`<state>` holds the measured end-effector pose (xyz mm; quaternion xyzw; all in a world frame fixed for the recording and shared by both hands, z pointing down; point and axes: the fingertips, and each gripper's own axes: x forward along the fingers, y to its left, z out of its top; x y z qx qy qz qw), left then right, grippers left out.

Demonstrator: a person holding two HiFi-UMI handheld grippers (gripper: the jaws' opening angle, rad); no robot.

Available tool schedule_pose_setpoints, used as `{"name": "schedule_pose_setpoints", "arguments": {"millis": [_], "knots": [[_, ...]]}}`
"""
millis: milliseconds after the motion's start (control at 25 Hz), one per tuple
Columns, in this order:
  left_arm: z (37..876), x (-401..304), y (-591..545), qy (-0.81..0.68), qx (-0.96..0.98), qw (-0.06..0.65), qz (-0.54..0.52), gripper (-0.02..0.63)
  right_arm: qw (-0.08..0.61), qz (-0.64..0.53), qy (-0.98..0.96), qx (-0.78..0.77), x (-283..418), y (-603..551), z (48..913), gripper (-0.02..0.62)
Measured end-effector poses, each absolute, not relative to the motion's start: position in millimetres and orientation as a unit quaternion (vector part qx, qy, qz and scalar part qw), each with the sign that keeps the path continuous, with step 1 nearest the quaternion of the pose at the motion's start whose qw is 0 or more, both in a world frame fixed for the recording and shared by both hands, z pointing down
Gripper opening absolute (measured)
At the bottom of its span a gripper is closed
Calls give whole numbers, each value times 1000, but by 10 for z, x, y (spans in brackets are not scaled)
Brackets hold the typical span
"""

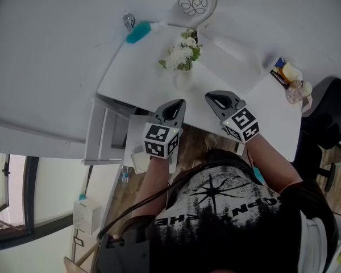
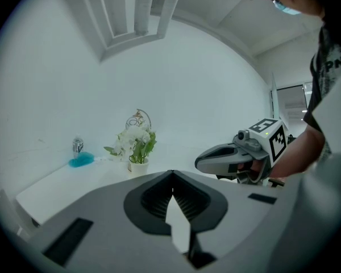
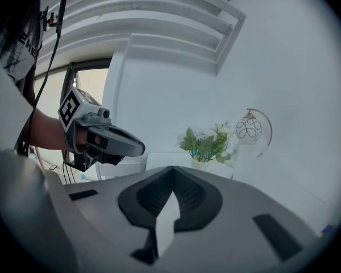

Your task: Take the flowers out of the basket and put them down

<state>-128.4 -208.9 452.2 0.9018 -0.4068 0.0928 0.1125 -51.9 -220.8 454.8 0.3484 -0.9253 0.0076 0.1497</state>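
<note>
Hovering by the near edge of the white table [image 1: 137, 75], left gripper [image 1: 179, 103] and right gripper [image 1: 210, 98] both have jaws closed together, nothing in them. Flowers [image 1: 182, 54] stand upright in a small white pot [image 1: 183, 79] further back, apart from both. Likely light, soft, bruisable, and the pot may tip: pinch low on the bunch just above the rim, not the blooms.

Table [image 1: 131, 81]: one. Flowers [image 1: 182, 54]: one bunch. Pot [image 1: 183, 79]: one. Globe ornament [image 1: 193, 4]: one. Teal brush [image 1: 138, 33]: one. Can [image 1: 128, 20]: one. Grippers: two, left gripper [image 1: 179, 103] and right gripper [image 1: 211, 98].

Teal duster [image 1: 137, 34] beside can [image 1: 128, 20] on white table [image 1: 133, 75].
</note>
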Motion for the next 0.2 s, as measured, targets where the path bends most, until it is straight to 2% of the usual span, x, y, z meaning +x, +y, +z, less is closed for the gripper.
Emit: {"name": "schedule_pose_setpoints", "arguments": {"millis": [200], "knots": [[4533, -1287, -2096, -409, 901, 113, 94, 11, 156, 2, -925, 346, -515, -2199, 4560, 17]]}}
